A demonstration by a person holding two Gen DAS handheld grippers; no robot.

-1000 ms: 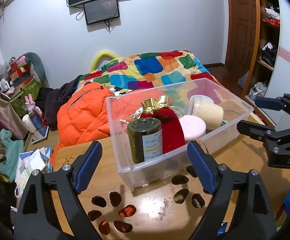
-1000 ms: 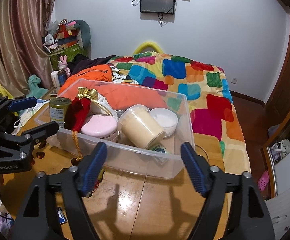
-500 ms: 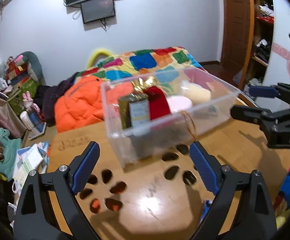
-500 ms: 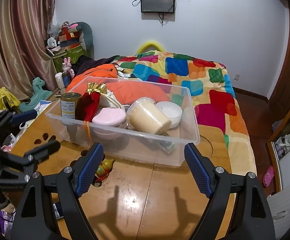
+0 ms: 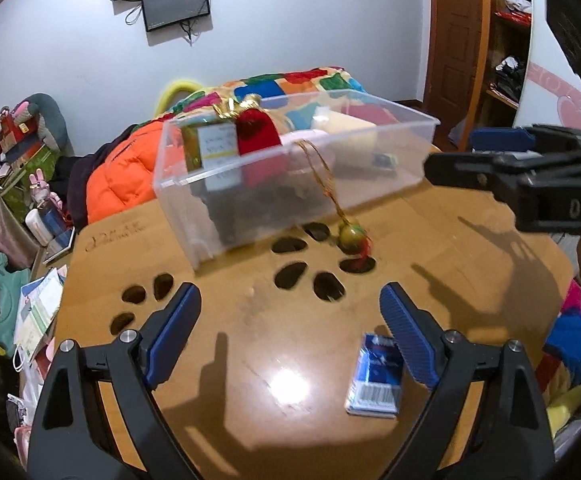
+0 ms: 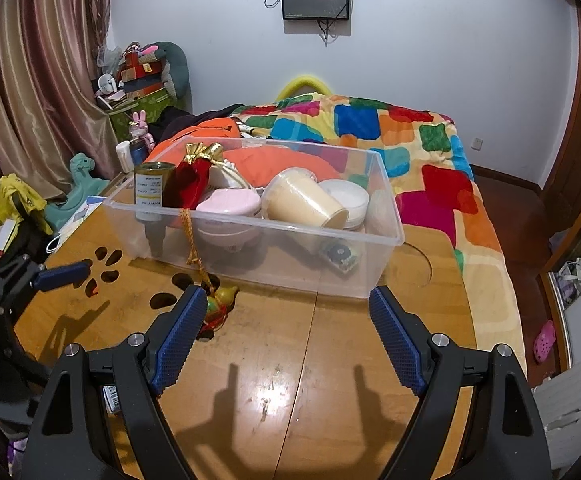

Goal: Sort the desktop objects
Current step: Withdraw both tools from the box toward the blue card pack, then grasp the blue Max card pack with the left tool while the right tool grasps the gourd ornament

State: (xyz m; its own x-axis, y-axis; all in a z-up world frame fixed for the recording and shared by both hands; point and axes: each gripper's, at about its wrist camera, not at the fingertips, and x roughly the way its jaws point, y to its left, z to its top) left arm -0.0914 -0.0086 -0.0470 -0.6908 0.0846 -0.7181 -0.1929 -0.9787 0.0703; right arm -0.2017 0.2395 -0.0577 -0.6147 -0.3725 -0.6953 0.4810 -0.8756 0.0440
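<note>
Your left tongs (image 5: 290, 320) stand wide over the wooden tabletop (image 5: 250, 360), holding nothing; a small blue packet with a barcode (image 5: 375, 376) lies just beside their right pad near the tabletop's near edge. Your right tongs (image 6: 282, 320) are also wide and bare. The clear plastic bin (image 6: 330, 256) sits toward the far edge, holding a cream cup (image 6: 304, 204), a pink lidded case (image 6: 228, 202) and a dark labelled jar (image 6: 152, 188). A gold cord (image 6: 192, 240) hangs over its wall to a small gold ornament (image 6: 220, 300) on the tabletop.
</note>
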